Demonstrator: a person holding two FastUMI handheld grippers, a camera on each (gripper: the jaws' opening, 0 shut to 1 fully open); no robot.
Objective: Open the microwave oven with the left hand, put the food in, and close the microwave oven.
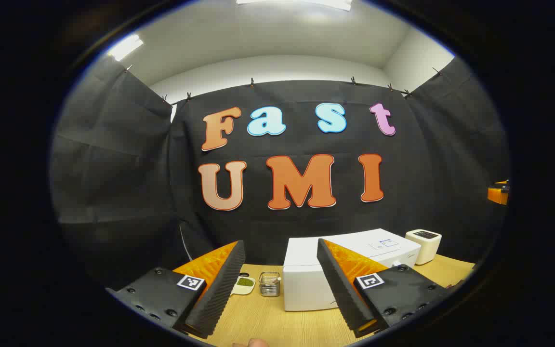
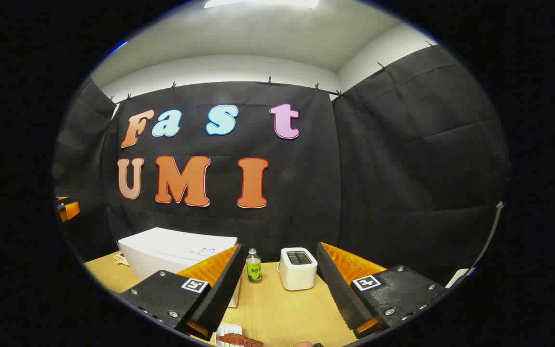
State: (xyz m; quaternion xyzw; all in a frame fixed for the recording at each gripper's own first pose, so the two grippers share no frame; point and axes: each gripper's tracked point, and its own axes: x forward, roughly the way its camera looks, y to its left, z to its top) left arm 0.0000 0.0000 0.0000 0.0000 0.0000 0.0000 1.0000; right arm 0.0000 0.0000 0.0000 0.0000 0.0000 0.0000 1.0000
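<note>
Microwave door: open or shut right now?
Shut. The microwave shows a flat white front flush with its body, no dark cavity, and the left gripper isn't touching it.

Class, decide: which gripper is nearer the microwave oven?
Left. The left gripper faces the microwave oven nearly head-on; from the right gripper, it sits off to the left.

White toaster (image 2: 297,268), green-labelled bottle (image 2: 253,266), wire basket (image 1: 269,284), wooden table (image 2: 282,308)

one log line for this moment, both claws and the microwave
left claw: open, empty | right claw: open, empty | microwave: shut, untouched | food plate: on table, near right claw | step: not started
</note>
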